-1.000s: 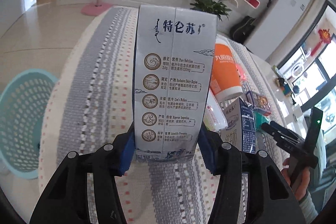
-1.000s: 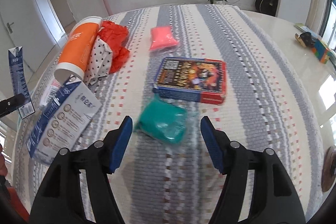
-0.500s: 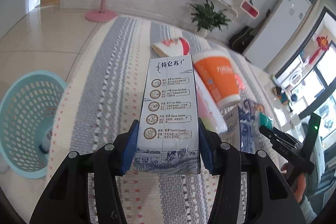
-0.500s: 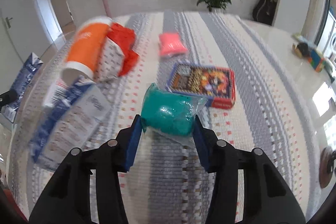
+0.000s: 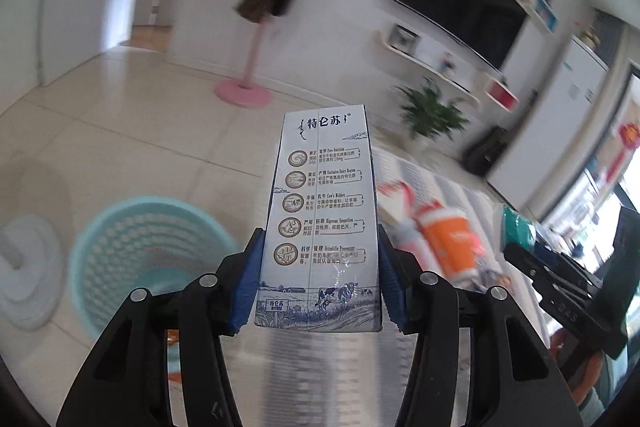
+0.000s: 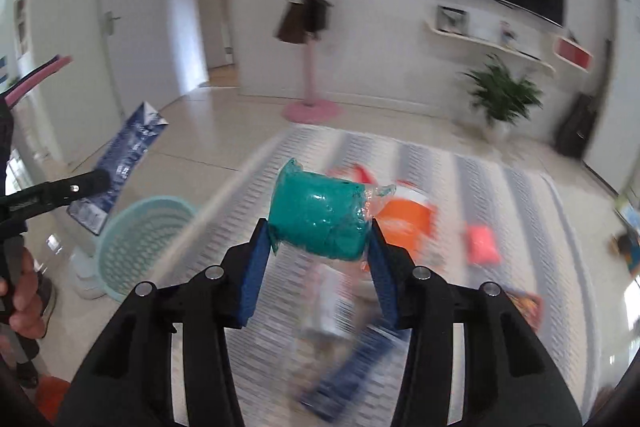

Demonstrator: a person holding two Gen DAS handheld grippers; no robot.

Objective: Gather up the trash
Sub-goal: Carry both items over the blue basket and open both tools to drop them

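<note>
Gripping milk carton (image 5: 320, 227) upright, left gripper (image 5: 318, 279); right gripper (image 6: 318, 267) clamps teal packet (image 6: 320, 223).

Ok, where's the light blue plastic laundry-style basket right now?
The light blue perforated plastic basket stands on the tiled floor at lower left in both wrist views, beside the striped table edge, below-left of the milk carton held by the left gripper.

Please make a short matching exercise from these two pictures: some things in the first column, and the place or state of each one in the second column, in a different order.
Things:
1. milk carton
2. teal bag
3. light blue basket
4. orange cup

Places or states:
A. lying on the striped cloth
B. held in the right tool
C. standing on the floor
D. held in the left tool

Pairs: 1-D, 2-B, 3-C, 4-A
</note>
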